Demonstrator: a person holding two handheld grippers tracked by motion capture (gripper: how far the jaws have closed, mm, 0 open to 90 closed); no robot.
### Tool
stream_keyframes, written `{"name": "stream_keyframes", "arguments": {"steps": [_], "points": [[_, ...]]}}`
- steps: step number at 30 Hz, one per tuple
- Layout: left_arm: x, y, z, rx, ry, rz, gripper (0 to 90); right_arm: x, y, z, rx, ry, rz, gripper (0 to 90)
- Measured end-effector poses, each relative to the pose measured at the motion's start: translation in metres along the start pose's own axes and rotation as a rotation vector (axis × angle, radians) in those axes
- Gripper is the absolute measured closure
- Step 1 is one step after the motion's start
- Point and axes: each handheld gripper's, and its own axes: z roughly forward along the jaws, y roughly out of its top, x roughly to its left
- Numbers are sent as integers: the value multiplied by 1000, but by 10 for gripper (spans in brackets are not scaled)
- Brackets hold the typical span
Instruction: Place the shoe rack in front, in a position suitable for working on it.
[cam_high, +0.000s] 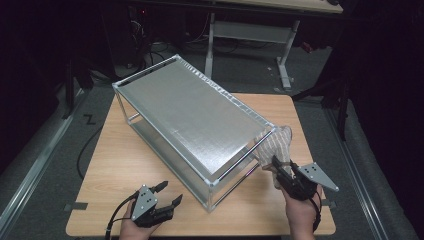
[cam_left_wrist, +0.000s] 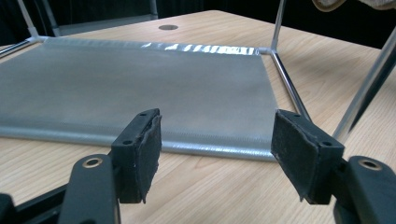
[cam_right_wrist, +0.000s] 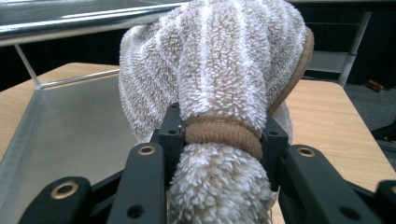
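Fluffy striped towel (cam_right_wrist: 219, 79) pinched in right gripper (cam_right_wrist: 219, 140) jaws; left gripper (cam_left_wrist: 215, 140) jaws spread.

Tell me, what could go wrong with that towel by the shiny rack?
1. The towel is bunched in the right gripper, clamped near its brown hem. If it is used to wipe, the loose part might snag on the rack corner post.
2. The rack looks light. A hard push might slide it across the table, since the left gripper is open and holds nothing.
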Motion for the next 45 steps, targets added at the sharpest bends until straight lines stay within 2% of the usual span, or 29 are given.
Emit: {"name": "stream_keyframes", "arguments": {"steps": [1, 2, 3, 8, 16, 24, 28, 31, 35, 43, 45], "points": [[0, 0, -1, 0, 3, 3, 337, -2, 1, 1, -4, -3, 7, 631], [-2, -1, 0, -29, 4, -44, 337, -3, 2, 2, -6, -4, 10, 631], [2, -1, -3, -2, 11, 1, 337, -5, 3, 3, -7, -3, 17, 631], [3, -2, -5, 3, 21, -5, 337, -7, 3, 7, -11, 1, 31, 631], [4, 0, -4, -4, 17, 0, 337, 4, 4, 4, -17, 32, 5, 630], [5, 7, 8, -15, -14, 5, 337, 28, 1, -12, -14, 93, -45, 628], [-1, 12, 21, -17, -52, 17, 336, 41, -4, -25, -6, 138, -53, 628], [-4, 17, 32, -13, -82, 41, 336, 53, -7, -35, 0, 161, -75, 628], [-11, 21, 44, -23, -115, 44, 337, 67, -11, -48, -2, 201, -87, 628], [-20, 26, 56, -30, -148, 74, 337, 93, -15, -64, 3, 266, -118, 628], [-21, 26, 57, -29, -153, 69, 337, 97, -16, -65, 7, 282, -129, 628]]}}
